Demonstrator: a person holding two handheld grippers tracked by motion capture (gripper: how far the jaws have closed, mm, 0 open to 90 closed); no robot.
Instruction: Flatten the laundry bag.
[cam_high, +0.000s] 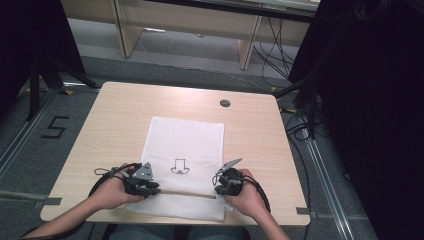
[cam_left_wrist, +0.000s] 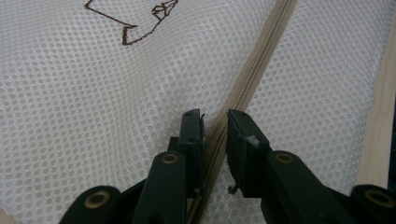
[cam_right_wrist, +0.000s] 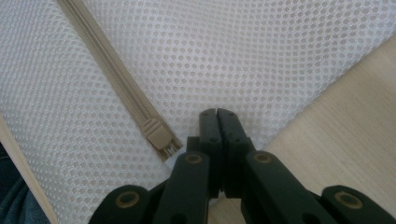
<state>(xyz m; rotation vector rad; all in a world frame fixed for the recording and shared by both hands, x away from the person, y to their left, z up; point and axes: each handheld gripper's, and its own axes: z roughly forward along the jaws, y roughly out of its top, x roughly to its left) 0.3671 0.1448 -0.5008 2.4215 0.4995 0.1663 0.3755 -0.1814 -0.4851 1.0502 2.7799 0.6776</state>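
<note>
A white mesh bag lies flat on the wooden table, with a small brown outline drawing on it and a beige zipper across its near end. My left gripper sits at the zipper's left part. In the left gripper view its jaws stand a little apart, astride the zipper, with no pad pressing on it. My right gripper is at the bag's right edge. It is shut, tips on the mesh beside the zipper slider. Whether fabric is pinched is unclear.
A round grey cable port sits in the table near its far edge. Dark stands and loose cables are on the floor to the left and right. The person's legs are under the near table edge.
</note>
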